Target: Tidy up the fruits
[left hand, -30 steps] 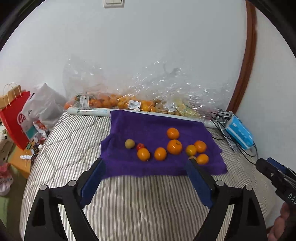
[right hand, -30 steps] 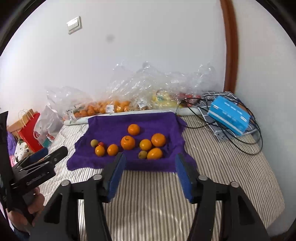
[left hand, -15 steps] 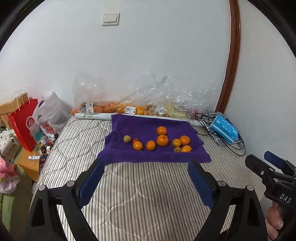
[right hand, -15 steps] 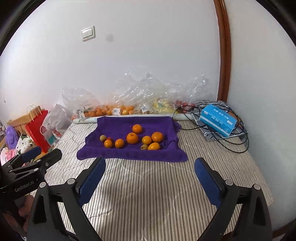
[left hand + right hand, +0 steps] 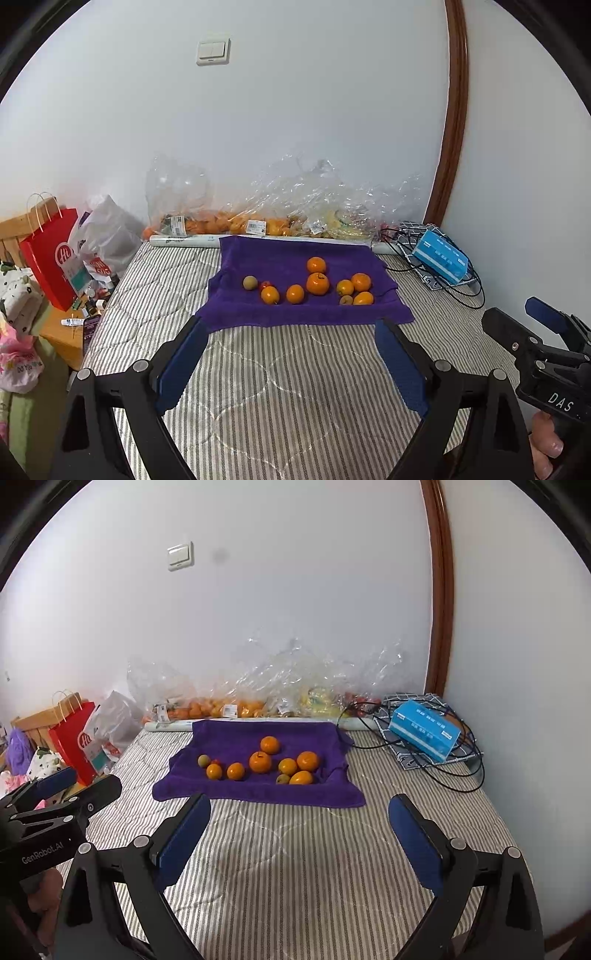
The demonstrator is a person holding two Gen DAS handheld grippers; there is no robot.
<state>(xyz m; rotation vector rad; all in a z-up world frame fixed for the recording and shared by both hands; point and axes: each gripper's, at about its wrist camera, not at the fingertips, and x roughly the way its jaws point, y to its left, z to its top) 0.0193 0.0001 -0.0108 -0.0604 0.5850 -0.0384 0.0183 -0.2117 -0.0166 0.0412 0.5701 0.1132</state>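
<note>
A purple towel lies on the striped bed with several orange fruits on it. The biggest orange sits mid-cluster. A small greenish fruit and a tiny red one lie at the left end. My left gripper hangs open over bare mattress in front of the towel, nothing between its blue pads. My right gripper is also open and empty, short of the towel's front edge. Each gripper shows at the side of the other's view.
Clear plastic bags of oranges and other fruit line the wall behind the towel. A blue box and black cables lie at the back right. A red paper bag and a white bag stand past the bed's left edge.
Both grippers have drawn back and up from the towel, so the fruits look smaller and farther. The right gripper's jaws have spread much wider. No fruit has moved.
</note>
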